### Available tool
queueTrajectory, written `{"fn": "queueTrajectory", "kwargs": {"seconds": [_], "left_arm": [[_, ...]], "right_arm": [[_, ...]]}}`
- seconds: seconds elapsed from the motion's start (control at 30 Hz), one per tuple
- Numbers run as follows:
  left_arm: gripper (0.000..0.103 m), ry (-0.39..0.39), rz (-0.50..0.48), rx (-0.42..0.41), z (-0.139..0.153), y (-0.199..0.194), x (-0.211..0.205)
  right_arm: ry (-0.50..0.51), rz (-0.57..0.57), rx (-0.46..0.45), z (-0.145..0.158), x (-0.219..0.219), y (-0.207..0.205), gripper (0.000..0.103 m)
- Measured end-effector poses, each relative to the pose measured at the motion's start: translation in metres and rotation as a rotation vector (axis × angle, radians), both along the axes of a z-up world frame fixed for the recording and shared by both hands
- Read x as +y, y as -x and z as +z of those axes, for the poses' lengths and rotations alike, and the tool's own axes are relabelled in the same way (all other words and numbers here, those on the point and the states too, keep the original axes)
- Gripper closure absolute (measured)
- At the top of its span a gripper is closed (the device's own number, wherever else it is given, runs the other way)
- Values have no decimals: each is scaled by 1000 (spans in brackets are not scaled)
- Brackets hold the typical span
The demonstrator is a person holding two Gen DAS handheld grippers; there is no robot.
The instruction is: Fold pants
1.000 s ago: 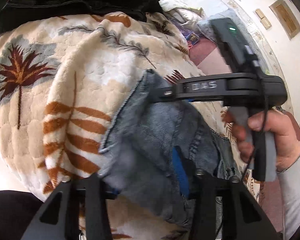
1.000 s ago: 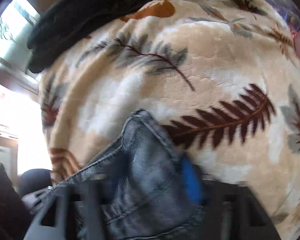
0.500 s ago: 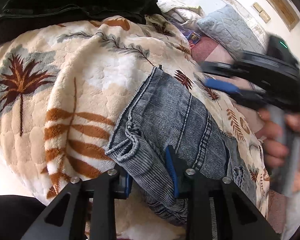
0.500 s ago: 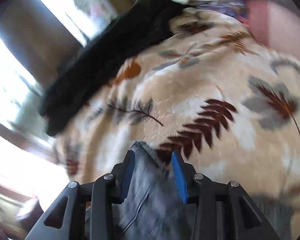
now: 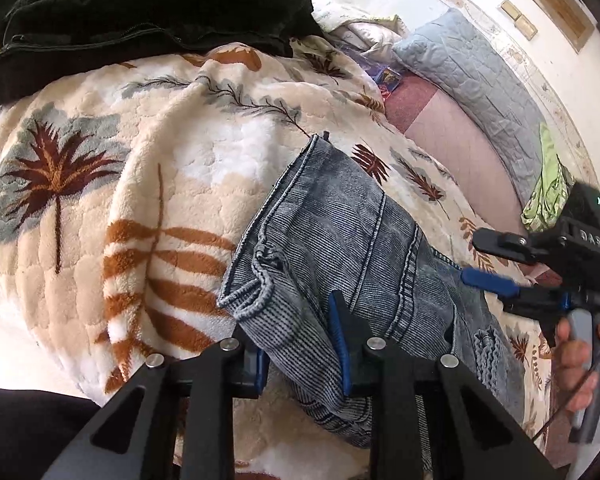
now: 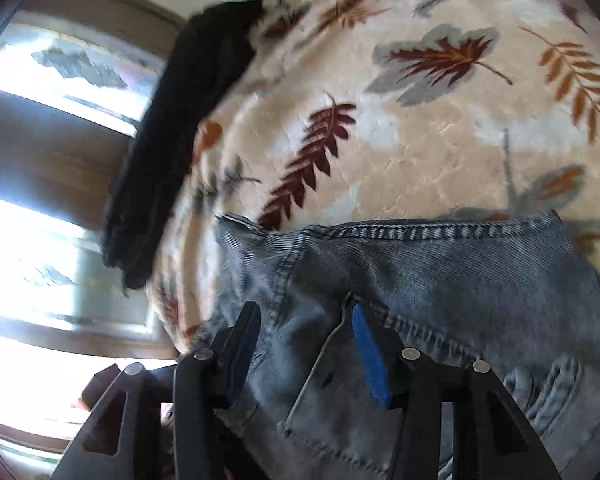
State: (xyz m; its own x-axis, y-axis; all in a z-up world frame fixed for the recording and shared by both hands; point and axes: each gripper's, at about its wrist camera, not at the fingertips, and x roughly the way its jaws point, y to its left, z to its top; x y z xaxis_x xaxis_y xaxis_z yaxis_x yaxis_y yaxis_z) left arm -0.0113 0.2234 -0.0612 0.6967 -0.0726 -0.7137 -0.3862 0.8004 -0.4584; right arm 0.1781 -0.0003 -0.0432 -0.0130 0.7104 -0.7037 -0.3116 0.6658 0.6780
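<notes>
Grey-blue denim pants (image 5: 340, 248) lie folded on a cream leaf-print blanket (image 5: 140, 184). My left gripper (image 5: 300, 344) has its blue-padded jaws apart around a bunched fold of the pants at their near corner. My right gripper (image 5: 488, 260) shows at the right in the left wrist view, jaws apart, above the pants' right edge, held by a hand. In the right wrist view the right gripper (image 6: 304, 344) hovers open over the pants (image 6: 440, 280) near a back pocket.
A pile of black clothes (image 5: 148, 20) lies at the blanket's far edge, also in the right wrist view (image 6: 180, 128). A light blue quilted pillow (image 5: 476, 80) and a green cloth (image 5: 548, 192) lie on the pink bed sheet (image 5: 460, 152). A bright window (image 6: 40, 160) is at left.
The right gripper let go of the pants' top edge and pulled away to the right. The lifted layer now lies flat. The left gripper's jaws have opened wider around the fold.
</notes>
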Motion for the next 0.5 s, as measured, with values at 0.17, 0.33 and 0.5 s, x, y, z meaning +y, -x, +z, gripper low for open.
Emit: {"fn": "queueTrajectory", "kwargs": {"seconds": [0.17, 0.33, 0.5], "left_arm": [[82, -41, 7, 1, 4, -1, -5], [85, -76, 4, -2, 7, -2, -8], [90, -159, -1, -17, 22, -6, -21]], "right_arm": [[-38, -53, 110, -20, -18, 2, 38], [-140, -84, 132, 1, -65, 39, 37], [-218, -128, 305, -40, -74, 44, 36]]}}
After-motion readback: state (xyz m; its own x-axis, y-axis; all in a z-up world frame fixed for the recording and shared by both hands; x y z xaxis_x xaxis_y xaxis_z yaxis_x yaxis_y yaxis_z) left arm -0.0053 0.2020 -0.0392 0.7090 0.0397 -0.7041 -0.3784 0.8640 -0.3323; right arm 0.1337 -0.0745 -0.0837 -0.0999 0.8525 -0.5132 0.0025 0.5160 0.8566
